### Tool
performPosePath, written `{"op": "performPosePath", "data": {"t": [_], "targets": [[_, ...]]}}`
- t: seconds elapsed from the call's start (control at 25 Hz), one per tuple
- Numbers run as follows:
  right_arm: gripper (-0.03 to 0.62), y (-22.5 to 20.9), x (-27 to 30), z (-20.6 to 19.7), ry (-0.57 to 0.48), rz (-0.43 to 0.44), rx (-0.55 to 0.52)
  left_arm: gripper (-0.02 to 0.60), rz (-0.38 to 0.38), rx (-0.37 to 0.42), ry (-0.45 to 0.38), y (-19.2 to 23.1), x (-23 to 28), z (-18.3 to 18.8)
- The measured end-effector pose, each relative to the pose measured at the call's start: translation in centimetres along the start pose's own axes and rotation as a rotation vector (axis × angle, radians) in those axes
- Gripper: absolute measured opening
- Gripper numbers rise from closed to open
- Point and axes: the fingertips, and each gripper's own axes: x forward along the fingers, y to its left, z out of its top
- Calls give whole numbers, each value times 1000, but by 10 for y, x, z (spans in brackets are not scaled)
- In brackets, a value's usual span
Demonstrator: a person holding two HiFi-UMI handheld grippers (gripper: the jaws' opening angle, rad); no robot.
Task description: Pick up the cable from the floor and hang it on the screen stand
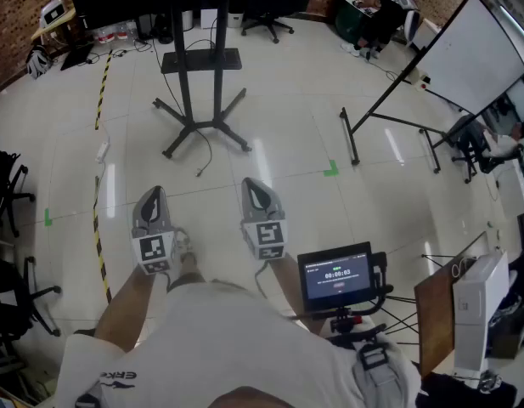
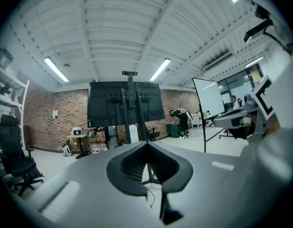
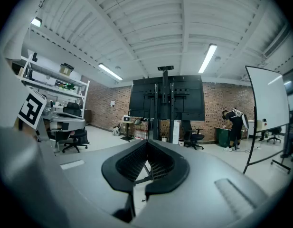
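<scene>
At the far left a yellow-and-black tape stripe (image 1: 100, 92) runs along the pale floor (image 1: 287, 143). The left claw (image 1: 152, 195) is held level over the floor, its jaws pressed together with nothing between them. Ahead of it stands the black screen stand (image 1: 189, 66) on spread legs. The cable (image 1: 209, 155), thin and dark, lies on the floor, trailing from the stand's base toward the person and ending between the two claws, well apart from both. The right claw (image 1: 256, 185), beside the left one, is likewise closed and empty. Further right stands a tilted whiteboard (image 1: 465, 45).
</scene>
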Motion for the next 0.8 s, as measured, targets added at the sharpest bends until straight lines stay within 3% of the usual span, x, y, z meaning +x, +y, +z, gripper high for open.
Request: {"op": "performPosePath", "data": {"t": [0.36,0.8], "targets": [[14,-13,104,-7,29,-35,-33,2,-41,-21,-10,47,106,-16],[14,-15,287,25,74,-90,-66,2,-80,-89,17,158,271,-21]]}}
